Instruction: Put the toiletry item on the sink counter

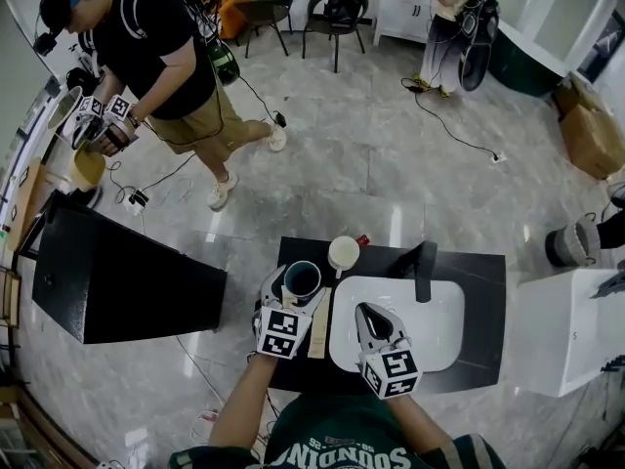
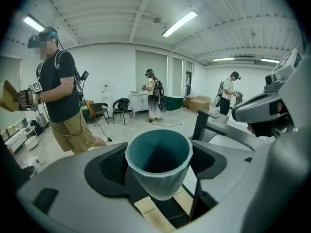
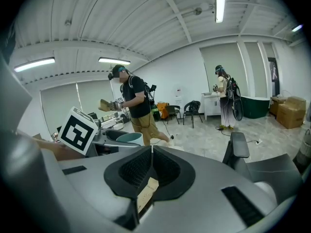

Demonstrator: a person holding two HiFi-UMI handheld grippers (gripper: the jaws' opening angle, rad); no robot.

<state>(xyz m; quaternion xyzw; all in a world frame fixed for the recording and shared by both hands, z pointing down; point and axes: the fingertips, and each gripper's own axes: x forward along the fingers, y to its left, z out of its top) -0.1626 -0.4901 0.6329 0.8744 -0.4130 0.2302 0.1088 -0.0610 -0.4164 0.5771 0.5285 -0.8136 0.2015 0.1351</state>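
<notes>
Left gripper (image 2: 158,165) jaws clasp an upright, faceted teal cup (image 2: 159,181); right gripper (image 3: 151,165) jaws are pressed together.

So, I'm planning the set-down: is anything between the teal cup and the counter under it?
Yes, partly. The left gripper holds the teal cup over the left end of the black counter, and a flat tan strip lies on the counter right below it. A white cup stands just behind, off the drop path.
</notes>
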